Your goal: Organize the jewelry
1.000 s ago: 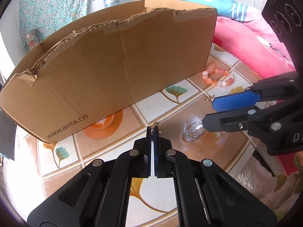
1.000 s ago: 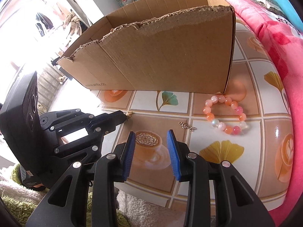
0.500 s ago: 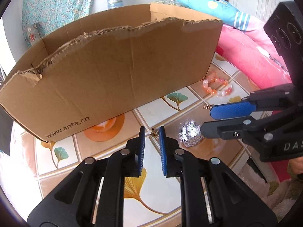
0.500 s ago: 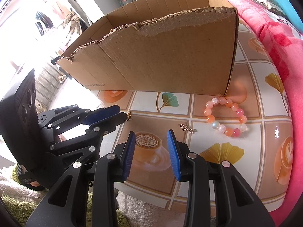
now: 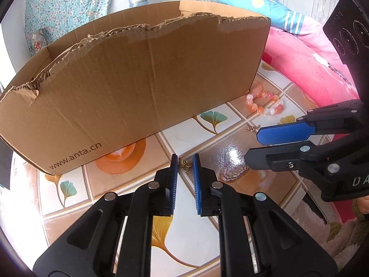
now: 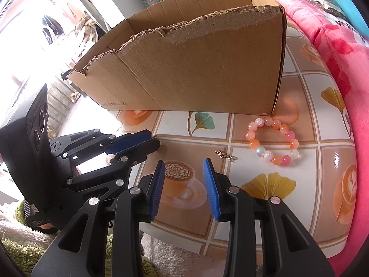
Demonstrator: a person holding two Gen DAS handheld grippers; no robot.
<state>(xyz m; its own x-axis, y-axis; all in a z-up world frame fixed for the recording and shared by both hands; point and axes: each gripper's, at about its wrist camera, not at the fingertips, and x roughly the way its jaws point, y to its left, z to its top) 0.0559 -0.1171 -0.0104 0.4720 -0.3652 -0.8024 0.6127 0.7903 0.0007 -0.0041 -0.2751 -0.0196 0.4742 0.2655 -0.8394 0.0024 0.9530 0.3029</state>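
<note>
Item: small butterfly charm [image 5: 185,165], bronze-coloured metal, lying flat on the glossy patterned tablecloth [image 5: 233,120] just in front of the cardboard box [image 5: 138,87]. It sits between the blue pads of the left gripper [image 5: 185,161], whose jaws have just been opening and now stand a narrow gap apart, the charm loose between them and not pressed by either pad. Right gripper [image 6: 183,175]: partly open, empty, hovering over a coffee-cup print. Handling, as judged: very light, stiff, thin and flat, likely to skid on the slick cloth or flip out of a pinch; best taken across the wings with the pads low to the cloth and closed slowly. Item: short gold chain piece [image 6: 225,155], near the middle of the cloth; limp and fine, probably to be pinched at its bunched centre. Item: bead bracelet [image 6: 272,142], pink, orange and white, by the box's right corner; rounded, smooth beads, heavier than the others, strung loosely, best gripped across one side of the ring rather than on a single bead
</note>
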